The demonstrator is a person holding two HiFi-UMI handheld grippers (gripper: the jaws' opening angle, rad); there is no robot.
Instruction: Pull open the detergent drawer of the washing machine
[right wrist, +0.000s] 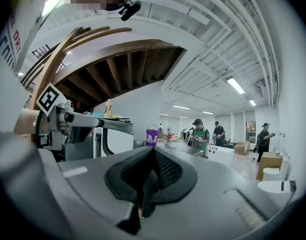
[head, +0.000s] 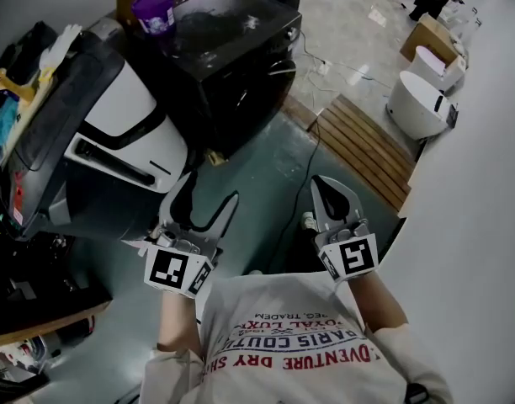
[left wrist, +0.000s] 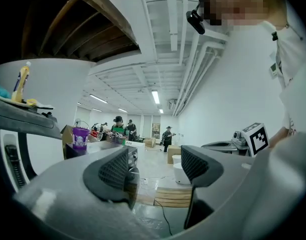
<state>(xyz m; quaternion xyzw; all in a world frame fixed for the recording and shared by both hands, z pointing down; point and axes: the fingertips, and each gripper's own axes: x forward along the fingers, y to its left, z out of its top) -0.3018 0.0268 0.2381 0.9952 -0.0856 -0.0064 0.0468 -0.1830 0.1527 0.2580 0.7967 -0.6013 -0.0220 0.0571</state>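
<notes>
The likeliest slip from here is a missed or crooked catch. The left tongs stand spread with nothing between the pads and are well clear of the white, black-topped washing machine. If they clamp before reaching it they would close on air. A pull that is not square to the front could wedge the drawer in its runners or rock the clutter piled on the machine's lid, such as the yellow squeeze bottle. What appears to be the detergent drawer, a white front panel with a long dark grip slot, sits ahead and to the left of the left tongs, untouched. Whether it is already partly out cannot be told from these angles. The right tongs are clenched on nothing and idle, so they could knock the machine if carried along carelessly. Both hands hold their tools level and pointing forward, side by side in front of the person's chest, marker cubes turned upward, with the left forearm bare below its tool.
</notes>
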